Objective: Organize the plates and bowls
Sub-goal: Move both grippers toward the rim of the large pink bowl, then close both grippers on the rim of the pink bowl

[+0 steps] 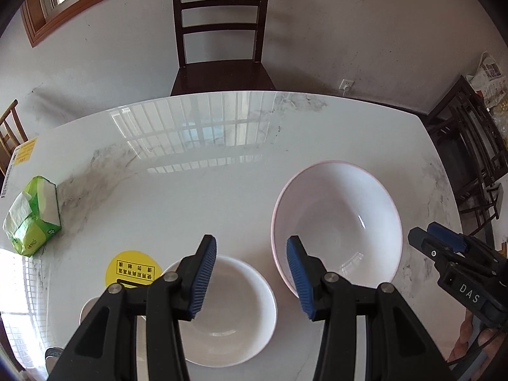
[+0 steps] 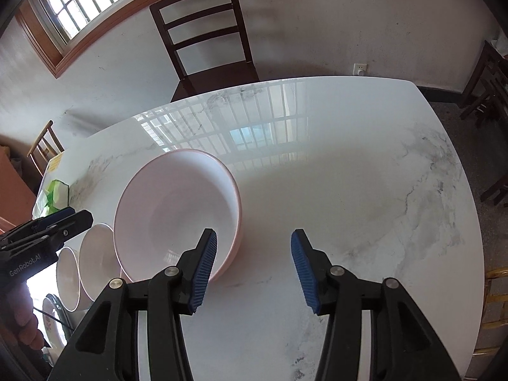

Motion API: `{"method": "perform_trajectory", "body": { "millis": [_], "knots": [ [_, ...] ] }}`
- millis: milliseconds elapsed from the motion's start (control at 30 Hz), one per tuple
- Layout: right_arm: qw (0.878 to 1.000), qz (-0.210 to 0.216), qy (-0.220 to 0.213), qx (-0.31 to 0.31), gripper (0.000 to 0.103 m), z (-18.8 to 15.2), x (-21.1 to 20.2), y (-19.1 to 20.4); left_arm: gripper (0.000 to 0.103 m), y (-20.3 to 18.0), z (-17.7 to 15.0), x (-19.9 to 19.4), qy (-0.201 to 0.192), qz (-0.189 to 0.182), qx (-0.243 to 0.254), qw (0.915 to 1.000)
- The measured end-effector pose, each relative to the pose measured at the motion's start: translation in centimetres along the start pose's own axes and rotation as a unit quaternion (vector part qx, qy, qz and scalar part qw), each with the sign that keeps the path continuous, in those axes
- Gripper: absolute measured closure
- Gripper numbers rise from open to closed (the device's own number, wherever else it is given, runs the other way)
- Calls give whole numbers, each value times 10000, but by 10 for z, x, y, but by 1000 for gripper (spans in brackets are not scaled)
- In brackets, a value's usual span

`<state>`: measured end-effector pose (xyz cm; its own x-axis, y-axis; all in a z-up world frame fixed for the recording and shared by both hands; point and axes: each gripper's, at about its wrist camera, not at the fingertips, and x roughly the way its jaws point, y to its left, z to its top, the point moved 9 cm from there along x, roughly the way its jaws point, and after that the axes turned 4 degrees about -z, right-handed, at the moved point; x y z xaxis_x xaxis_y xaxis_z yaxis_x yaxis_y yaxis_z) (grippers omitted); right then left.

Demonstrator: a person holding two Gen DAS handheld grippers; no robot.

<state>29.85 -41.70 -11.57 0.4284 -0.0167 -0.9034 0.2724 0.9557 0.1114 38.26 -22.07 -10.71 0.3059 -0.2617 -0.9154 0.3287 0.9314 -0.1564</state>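
A large white bowl with a pink rim (image 1: 336,225) stands on the marble table (image 1: 197,190); it also shows in the right wrist view (image 2: 177,212). A smaller white bowl (image 1: 235,314) stands near the front edge, left of the large one, and shows in the right wrist view (image 2: 96,260) beside another white bowl (image 2: 68,277). My left gripper (image 1: 252,273) is open and empty, above the gap between the two bowls. My right gripper (image 2: 254,266) is open and empty, just right of the large bowl's near rim; it also appears in the left wrist view (image 1: 444,247).
A green tissue pack (image 1: 31,216) lies at the table's left edge. A yellow round sticker (image 1: 133,270) is on the table by the small bowl. A patterned plate (image 2: 52,320) lies at the front left. A dark wooden chair (image 1: 222,35) stands behind the table.
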Motion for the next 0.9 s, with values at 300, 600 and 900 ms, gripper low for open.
{"method": "perform_trajectory", "body": {
  "millis": [300,600,900],
  "knots": [
    [9992,-191,265,-210,68,3,38,11,56,2,4,48,305,199,-47,9993],
    [9988,-6,455,-195,84,-7,57,18,65,-9,3,68,387,204,133,9990],
    [9986,62,520,7,91,-17,53,12,97,-23,-10,67,582,-56,129,9982]
  ]
}}
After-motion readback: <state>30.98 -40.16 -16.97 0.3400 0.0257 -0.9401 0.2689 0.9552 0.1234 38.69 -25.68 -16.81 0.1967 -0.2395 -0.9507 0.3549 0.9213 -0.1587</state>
